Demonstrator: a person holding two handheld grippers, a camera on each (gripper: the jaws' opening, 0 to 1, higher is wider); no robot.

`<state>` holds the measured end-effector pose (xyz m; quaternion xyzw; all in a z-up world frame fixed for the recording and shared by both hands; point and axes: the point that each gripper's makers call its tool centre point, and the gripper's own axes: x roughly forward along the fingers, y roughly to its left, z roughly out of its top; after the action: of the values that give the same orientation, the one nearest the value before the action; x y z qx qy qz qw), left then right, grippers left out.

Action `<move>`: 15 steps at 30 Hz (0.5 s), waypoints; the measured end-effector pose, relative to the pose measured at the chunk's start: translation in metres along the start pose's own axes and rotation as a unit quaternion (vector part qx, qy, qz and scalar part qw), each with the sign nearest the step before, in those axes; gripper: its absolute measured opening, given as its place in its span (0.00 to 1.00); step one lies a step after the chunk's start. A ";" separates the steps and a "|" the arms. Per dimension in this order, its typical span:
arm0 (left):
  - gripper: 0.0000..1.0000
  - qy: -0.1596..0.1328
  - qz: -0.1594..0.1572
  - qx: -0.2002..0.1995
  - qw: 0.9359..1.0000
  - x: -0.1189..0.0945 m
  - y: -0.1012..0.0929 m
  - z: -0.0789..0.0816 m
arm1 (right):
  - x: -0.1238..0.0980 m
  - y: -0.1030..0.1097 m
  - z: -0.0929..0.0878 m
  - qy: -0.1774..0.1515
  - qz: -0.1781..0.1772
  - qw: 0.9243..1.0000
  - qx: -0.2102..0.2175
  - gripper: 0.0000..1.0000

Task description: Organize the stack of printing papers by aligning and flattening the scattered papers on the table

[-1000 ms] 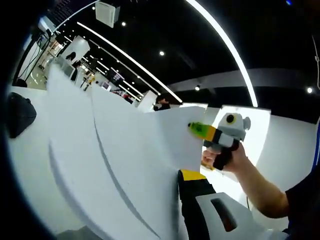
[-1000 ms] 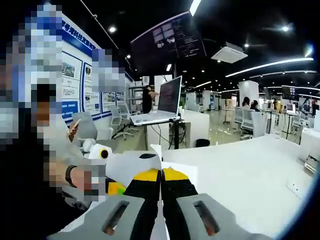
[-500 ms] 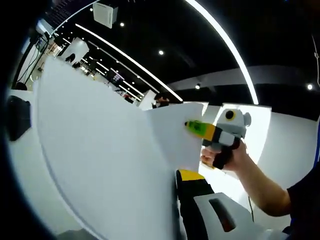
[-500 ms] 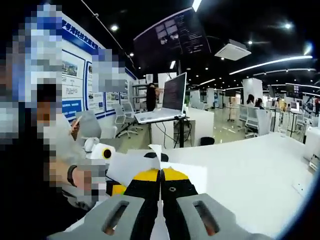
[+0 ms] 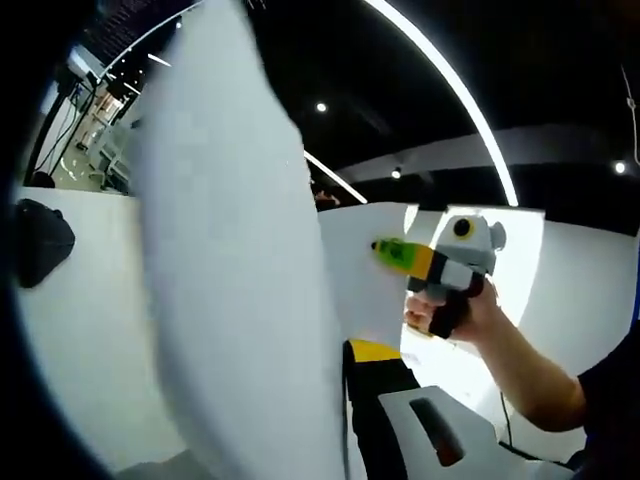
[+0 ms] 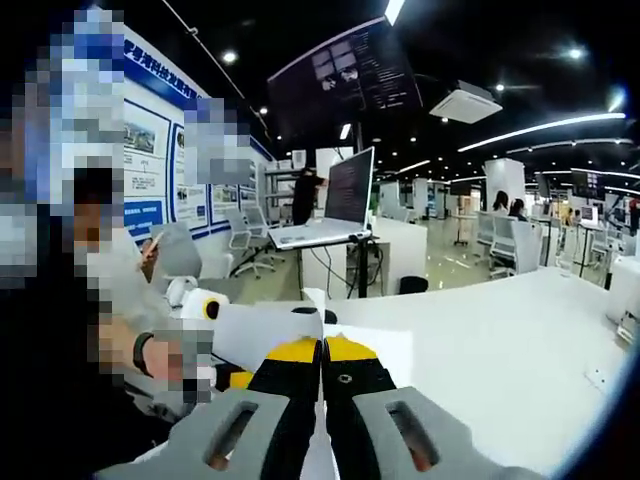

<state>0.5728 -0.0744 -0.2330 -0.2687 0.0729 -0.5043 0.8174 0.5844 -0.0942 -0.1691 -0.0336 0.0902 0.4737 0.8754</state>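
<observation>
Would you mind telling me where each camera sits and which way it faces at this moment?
Left gripper view: rides the left gripper, facing the lifted white paper sheets; the right gripper and the person's hand show.
Right gripper view: rides the right gripper, facing across the white table; the left gripper shows.
Shared: the paper, each other's gripper.

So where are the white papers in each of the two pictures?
Left gripper view: the papers stand upright across the left and centre, their far edge reaching the right gripper.
Right gripper view: the papers sit low, left of centre, running into the shut jaws.
Shared landmark: the right gripper, which meets the papers in both views.
</observation>
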 end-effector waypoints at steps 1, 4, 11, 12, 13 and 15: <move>0.06 -0.001 0.001 0.001 1.000 0.000 0.000 0.000 | -0.001 -0.002 0.000 -0.003 -0.006 1.000 -0.007 0.00; 0.06 -0.005 0.003 0.001 1.000 -0.001 0.000 0.002 | -0.002 -0.006 0.002 -0.008 -0.021 1.000 0.002 0.11; 0.06 -0.006 0.006 0.008 1.000 0.000 0.001 0.001 | -0.008 -0.011 0.006 -0.021 -0.034 0.999 0.022 0.26; 0.06 -0.006 0.007 0.010 1.000 0.000 0.001 0.001 | -0.009 -0.012 0.007 -0.023 -0.036 0.999 0.023 0.27; 0.06 -0.005 0.007 0.011 1.000 0.000 0.001 0.001 | -0.010 -0.012 0.007 -0.025 -0.038 0.999 0.025 0.29; 0.06 -0.004 0.007 0.013 1.000 0.000 0.001 0.000 | -0.011 -0.014 0.008 -0.027 -0.040 0.998 0.035 0.33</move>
<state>0.5734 -0.0740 -0.2329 -0.2595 0.0645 -0.4982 0.8248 0.5914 -0.1096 -0.1600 0.0062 0.0813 0.4354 0.8965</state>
